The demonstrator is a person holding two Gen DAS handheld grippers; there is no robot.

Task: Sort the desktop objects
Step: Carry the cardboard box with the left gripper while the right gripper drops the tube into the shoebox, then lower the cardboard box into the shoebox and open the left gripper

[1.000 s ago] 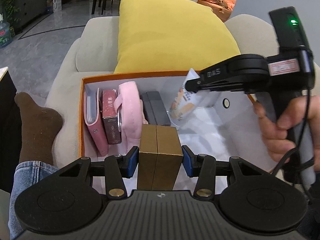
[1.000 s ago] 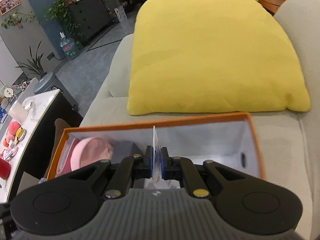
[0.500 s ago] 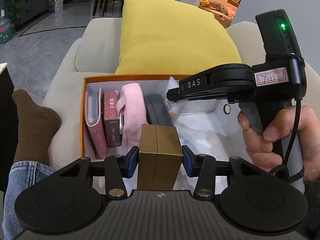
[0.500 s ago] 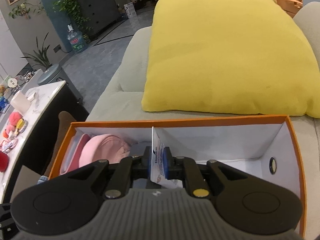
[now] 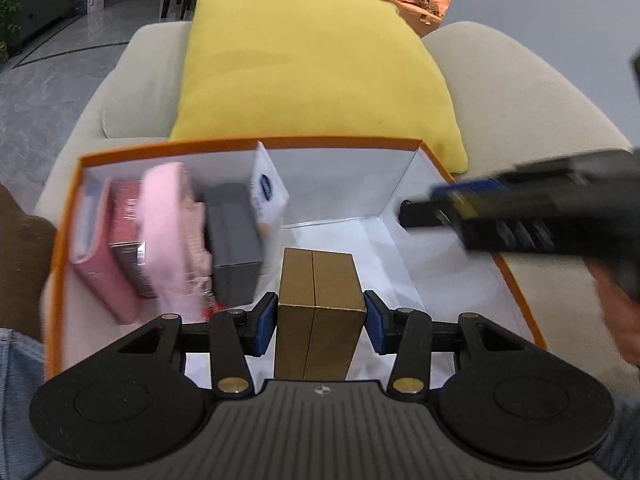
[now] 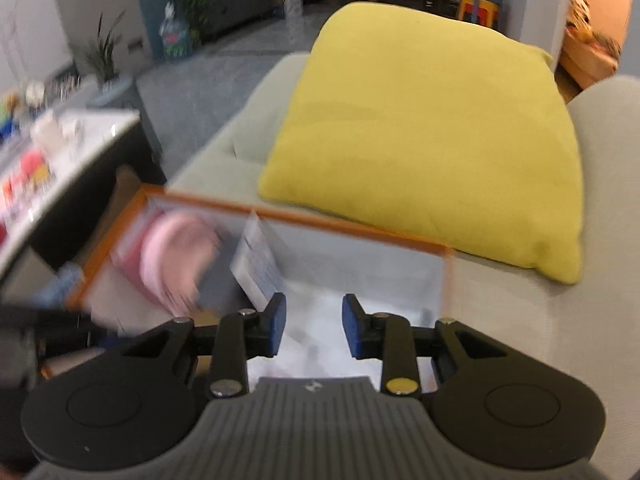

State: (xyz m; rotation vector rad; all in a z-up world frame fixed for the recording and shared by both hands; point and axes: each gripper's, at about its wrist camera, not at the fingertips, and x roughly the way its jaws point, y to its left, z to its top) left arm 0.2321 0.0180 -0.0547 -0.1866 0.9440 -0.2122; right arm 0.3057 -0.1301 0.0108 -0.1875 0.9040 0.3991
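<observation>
My left gripper (image 5: 320,322) is shut on a gold box (image 5: 318,312), held upright over the white floor of the orange-rimmed box (image 5: 248,145). Along that box's left side stand a pink case (image 5: 94,256), a red book (image 5: 128,236), a pink plush item (image 5: 168,224) and a grey box (image 5: 234,236). A white packet (image 5: 268,192) leans against the grey box, free of any gripper. My right gripper (image 6: 314,330) hovers above the box's right part, its jaws opening with nothing between them; it is blurred at the right edge of the left wrist view (image 5: 424,210).
The orange box rests on a beige sofa (image 5: 520,92) in front of a yellow cushion (image 5: 312,68). A person's hand (image 5: 616,304) holds the right gripper. A white-topped side table (image 6: 60,152) with small items stands to the left, beside a socked foot (image 5: 20,256).
The right gripper released the white packet, which now leans against the grey box, and drew back to the right and upward. The left gripper moved further over the box with the gold box.
</observation>
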